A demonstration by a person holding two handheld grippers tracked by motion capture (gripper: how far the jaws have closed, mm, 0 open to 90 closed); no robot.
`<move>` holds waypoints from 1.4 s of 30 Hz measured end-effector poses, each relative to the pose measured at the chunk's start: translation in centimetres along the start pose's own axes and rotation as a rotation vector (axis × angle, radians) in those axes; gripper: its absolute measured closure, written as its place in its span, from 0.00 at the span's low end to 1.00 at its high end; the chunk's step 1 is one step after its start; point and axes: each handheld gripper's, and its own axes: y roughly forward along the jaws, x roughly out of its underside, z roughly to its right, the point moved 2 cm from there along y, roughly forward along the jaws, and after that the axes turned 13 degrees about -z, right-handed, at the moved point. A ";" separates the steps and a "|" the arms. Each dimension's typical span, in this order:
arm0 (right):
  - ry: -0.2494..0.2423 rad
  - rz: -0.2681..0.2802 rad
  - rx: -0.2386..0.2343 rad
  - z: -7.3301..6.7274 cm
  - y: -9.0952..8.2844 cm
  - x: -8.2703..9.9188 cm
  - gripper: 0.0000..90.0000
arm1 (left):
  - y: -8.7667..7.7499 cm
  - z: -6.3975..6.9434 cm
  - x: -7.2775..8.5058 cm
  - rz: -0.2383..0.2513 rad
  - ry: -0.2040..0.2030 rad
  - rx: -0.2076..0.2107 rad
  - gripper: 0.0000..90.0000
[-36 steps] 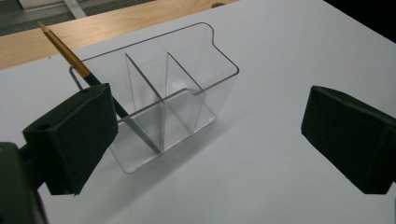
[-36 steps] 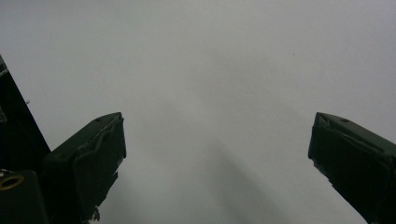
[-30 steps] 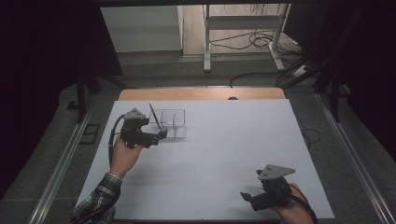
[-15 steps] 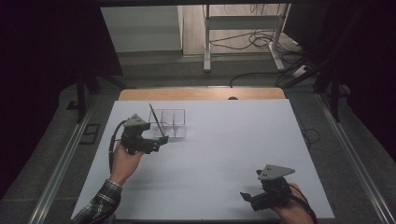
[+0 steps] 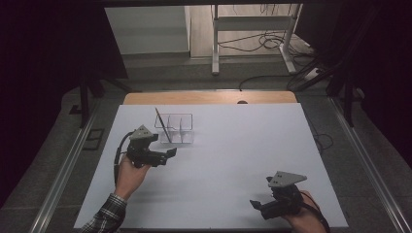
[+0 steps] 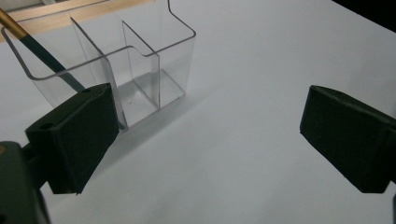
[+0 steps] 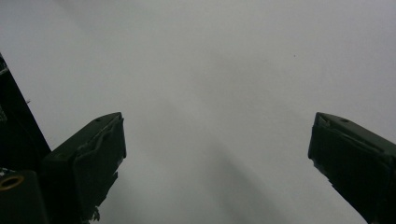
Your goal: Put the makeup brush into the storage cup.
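white table (image 5: 228, 160), clear divided holder (image 5: 176, 128) toward its far left, a gripper at each near corner.

largest after the table, the holder stands upright with a thin dark pencil (image 5: 163, 125), gold-tipped, leaning in what looks like its left compartment. left gripper (image 5: 170, 153) sits just in front of the holder, apart from it, jaws spread wide with nothing between them. right gripper (image 5: 256, 205) rests well apart at the near right edge, jaws likewise wide and empty over bare tabletop.
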 end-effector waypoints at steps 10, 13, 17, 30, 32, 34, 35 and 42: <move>-0.008 0.003 0.000 -0.1 0.0 0.0 0.05 | 0.3 0.7 0.8 -0.017 0.011 0.006 0.05; -0.009 0.004 -0.002 -0.1 0.0 -0.1 0.05 | 0.4 0.8 1.1 -0.022 0.014 0.007 0.05; -0.012 0.003 -0.003 -0.1 -0.1 -0.1 0.05 | 0.3 1.0 1.5 -0.021 0.010 0.011 0.05; -0.025 0.004 0.001 -0.3 0.0 -0.2 0.05 | -0.3 1.4 2.9 -0.026 0.000 0.003 0.05; -0.023 0.005 0.002 -0.3 -0.1 -0.2 0.05 | -0.3 1.5 3.0 -0.031 0.003 -0.002 0.05; -0.022 0.006 0.002 -0.3 -0.1 -0.2 0.04 | -0.4 1.6 3.2 -0.032 0.004 -0.003 0.05; -0.022 0.007 0.003 -0.2 -0.1 -0.1 0.04 | -0.4 1.6 3.3 -0.033 0.005 -0.005 0.05; -0.014 0.011 0.003 -0.1 -0.2 -0.1 0.04 | -0.8 1.9 3.9 -0.035 0.007 -0.014 0.05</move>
